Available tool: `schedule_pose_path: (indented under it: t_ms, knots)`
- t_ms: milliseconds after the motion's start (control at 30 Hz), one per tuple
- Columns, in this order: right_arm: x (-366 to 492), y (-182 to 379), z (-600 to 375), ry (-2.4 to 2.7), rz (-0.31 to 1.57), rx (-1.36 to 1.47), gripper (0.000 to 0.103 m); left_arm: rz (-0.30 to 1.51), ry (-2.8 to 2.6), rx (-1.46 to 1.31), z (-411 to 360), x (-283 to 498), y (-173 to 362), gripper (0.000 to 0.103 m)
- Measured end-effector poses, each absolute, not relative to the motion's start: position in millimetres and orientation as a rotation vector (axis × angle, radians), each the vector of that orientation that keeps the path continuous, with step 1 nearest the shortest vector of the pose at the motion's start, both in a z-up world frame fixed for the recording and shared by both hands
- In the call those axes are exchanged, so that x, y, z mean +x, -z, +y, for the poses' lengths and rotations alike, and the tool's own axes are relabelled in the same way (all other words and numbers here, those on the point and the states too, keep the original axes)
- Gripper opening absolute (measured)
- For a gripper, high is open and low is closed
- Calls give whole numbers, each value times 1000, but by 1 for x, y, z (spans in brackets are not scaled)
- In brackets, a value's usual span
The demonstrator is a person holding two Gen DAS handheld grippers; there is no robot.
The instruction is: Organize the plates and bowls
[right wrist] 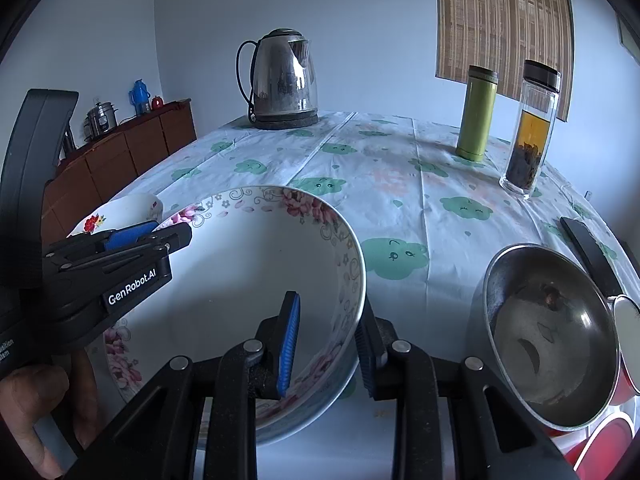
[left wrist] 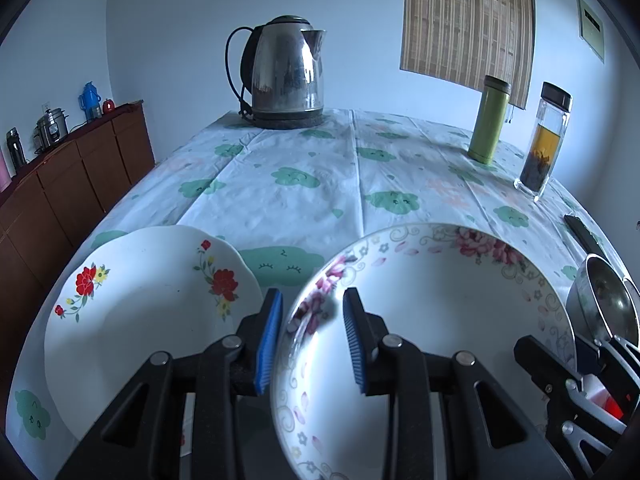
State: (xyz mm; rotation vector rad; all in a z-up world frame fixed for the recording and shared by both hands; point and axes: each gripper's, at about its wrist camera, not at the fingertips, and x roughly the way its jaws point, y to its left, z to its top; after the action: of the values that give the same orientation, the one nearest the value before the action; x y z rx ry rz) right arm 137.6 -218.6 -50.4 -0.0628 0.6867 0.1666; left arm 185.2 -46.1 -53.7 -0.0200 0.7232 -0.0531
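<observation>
Both claws pinch the white deep plate with pink-flower rim (left wrist: 440, 300), lifted over the cloud-print tablecloth (left wrist: 300, 184): left gripper (left wrist: 310, 340) on its left rim, right gripper (right wrist: 330, 344) on the right rim. Probably bound for the white red-flowered plate (left wrist: 140, 312) just beside; best keep both pinches even and the plate level, and clear the steel bowl (right wrist: 548, 340). Plate's underside and near edge hidden behind the claws; red items (right wrist: 608, 440) under the bowl cut off.
</observation>
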Motion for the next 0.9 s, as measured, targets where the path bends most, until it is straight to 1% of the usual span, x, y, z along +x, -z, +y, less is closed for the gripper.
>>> schedule_pose_path:
  t_ms: [367, 533, 667, 733, 900]
  knots:
    - [137, 50, -218, -155, 680, -75, 30, 735, 61, -19, -47, 186, 55, 29]
    - [133, 49, -209, -117, 663, -139, 30, 748, 56, -16, -47, 188, 57, 29]
    - [137, 50, -214, -131, 681, -113, 31, 759, 59, -12, -48, 189, 58, 29]
    - [136, 50, -212, -133, 682, -123, 34, 759, 59, -12, -47, 189, 58, 29]
    - [136, 51, -209, -128, 682, -150, 35, 760, 59, -11, -47, 189, 58, 29]
